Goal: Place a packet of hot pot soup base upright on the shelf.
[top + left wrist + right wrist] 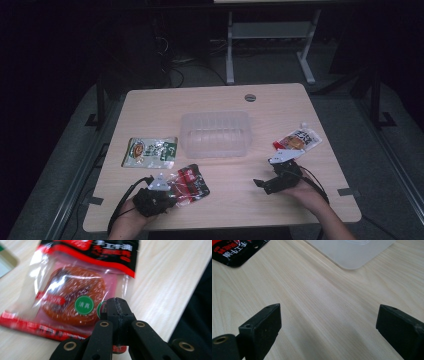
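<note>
Near the front left edge of the pale wooden table [280, 102], the left gripper [116, 305] has its jaws pinched tight on the near edge of a red-and-clear plastic snack packet [71, 293], which lies flat on the wood, not yet lifted. Beyond it the clear plastic tub [215, 134] at the table's middle holds nothing. A green-and-white packet [150, 152] and an orange-and-white sachet [298, 139] lie untouched beside the tub. The right gripper [328, 328] hovers with jaws wide apart, holding nothing; judging by this, packing has barely started
</note>
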A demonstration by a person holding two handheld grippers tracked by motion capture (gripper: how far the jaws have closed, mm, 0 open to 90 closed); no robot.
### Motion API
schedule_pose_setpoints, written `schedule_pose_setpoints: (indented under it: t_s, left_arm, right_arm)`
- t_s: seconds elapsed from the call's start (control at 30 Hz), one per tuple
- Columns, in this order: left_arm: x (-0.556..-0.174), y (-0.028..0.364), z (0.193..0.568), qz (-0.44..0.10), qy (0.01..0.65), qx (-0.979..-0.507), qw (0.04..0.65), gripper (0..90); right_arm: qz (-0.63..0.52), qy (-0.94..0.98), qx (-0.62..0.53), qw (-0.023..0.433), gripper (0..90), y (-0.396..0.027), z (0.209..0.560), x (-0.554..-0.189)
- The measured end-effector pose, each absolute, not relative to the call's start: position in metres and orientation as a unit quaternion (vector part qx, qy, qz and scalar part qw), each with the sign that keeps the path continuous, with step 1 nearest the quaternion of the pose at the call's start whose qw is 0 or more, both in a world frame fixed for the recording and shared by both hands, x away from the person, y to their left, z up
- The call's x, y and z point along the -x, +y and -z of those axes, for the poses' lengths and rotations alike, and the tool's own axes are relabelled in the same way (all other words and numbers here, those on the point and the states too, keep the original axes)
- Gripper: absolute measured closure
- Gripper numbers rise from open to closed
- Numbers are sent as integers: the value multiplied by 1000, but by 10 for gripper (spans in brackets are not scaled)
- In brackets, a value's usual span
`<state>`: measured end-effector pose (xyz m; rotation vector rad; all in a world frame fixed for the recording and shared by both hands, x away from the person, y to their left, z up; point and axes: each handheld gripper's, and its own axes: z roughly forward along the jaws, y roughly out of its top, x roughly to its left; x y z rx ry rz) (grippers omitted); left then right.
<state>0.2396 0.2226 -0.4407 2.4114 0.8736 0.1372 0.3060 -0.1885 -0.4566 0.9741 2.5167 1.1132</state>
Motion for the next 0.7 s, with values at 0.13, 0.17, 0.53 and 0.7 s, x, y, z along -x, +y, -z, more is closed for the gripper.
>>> schedule_pose_setpoints:
  t_s: [0.13,0.17,0.53,0.7]
  left_arm:
    - [-242,234,440,-63,338,-897,278,897]
    - [-243,236,441,-66,341,-895,279,897]
    - [-249,251,430,-87,362,-877,305,897]
    - [-260,273,428,-112,386,-865,301,897]
  right_arm:
    - [-378,857,-332,111,57,-189,457,-306]
    - [-379,857,-332,110,57,-189,457,-306]
    - [-378,859,-328,109,57,-188,457,-306]
    - [-379,858,-329,109,58,-187,458,-307]
